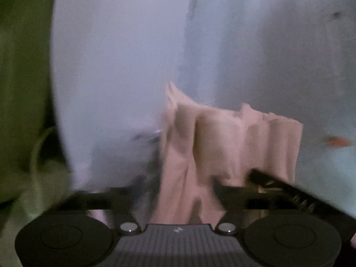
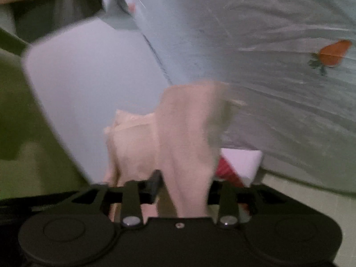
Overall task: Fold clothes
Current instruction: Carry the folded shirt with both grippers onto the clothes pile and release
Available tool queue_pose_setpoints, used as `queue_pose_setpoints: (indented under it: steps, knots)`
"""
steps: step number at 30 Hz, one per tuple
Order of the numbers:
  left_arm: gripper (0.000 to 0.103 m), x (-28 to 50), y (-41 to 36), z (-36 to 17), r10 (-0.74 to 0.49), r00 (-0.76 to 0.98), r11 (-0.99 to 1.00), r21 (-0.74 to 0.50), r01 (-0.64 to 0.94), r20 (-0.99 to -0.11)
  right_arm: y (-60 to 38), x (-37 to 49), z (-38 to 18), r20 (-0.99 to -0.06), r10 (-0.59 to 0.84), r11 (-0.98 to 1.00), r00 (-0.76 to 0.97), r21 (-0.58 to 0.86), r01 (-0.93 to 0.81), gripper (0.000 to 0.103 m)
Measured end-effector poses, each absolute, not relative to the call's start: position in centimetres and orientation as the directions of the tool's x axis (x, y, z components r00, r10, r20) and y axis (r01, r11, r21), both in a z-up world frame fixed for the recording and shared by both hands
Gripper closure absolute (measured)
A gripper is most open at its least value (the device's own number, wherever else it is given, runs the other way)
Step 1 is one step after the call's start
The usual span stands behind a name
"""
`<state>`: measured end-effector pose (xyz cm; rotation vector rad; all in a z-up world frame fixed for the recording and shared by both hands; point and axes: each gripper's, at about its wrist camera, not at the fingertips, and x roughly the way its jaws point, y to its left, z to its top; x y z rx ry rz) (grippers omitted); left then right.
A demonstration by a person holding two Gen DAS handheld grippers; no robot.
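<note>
A pale pink garment [image 1: 224, 146] hangs bunched in folds in front of the left wrist camera. My left gripper [image 1: 189, 191] is shut on its cloth, which runs down between the black fingers. In the right wrist view the same pink garment [image 2: 184, 146] hangs from my right gripper [image 2: 184, 191], which is shut on it. Both views are blurred by motion. The garment is lifted above a pale blue-grey sheet [image 2: 255, 44] with a strawberry print [image 2: 331, 53].
A lavender-white surface [image 1: 115, 66] lies left of the sheet. Green floor or wall [image 1: 20, 66] is at the far left. A cardboard box [image 2: 44, 2] sits top left in the right wrist view. A red and white item [image 2: 235, 166] lies under the sheet's edge.
</note>
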<state>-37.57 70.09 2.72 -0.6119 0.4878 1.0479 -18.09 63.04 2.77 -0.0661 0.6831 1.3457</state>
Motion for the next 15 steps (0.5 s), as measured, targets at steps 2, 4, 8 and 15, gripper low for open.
queue_pose_setpoints:
  steps: [2, 4, 8, 15]
  knots:
    - [0.012, -38.1, 70.4, 1.1, 0.642, 0.381, 0.353, -0.185, -0.917, -0.665, 63.1, -18.6, 1.6, -0.518, 0.849, 0.3, 0.109, 0.3, -0.906, 0.03]
    - [0.006, -39.1, 69.5, -0.7, 0.62, 0.39, 0.376, -0.178, -0.909, -0.681, 62.1, -19.0, 0.6, -0.535, 0.835, 0.317, 0.129, 0.276, -0.907, 0.006]
    - [0.005, -39.8, 67.6, -3.2, 0.586, 0.37, 0.384, -0.156, -0.91, -0.721, 60.1, -19.9, -1.5, -0.567, 0.806, 0.35, 0.168, 0.228, -0.909, 0.0]
    - [0.0, -41.6, 63.4, -4.2, 0.593, 0.37, 0.391, -0.146, -0.909, -0.716, 55.0, -21.2, -3.9, -0.605, 0.774, 0.357, 0.186, 0.175, -0.918, 0.0]
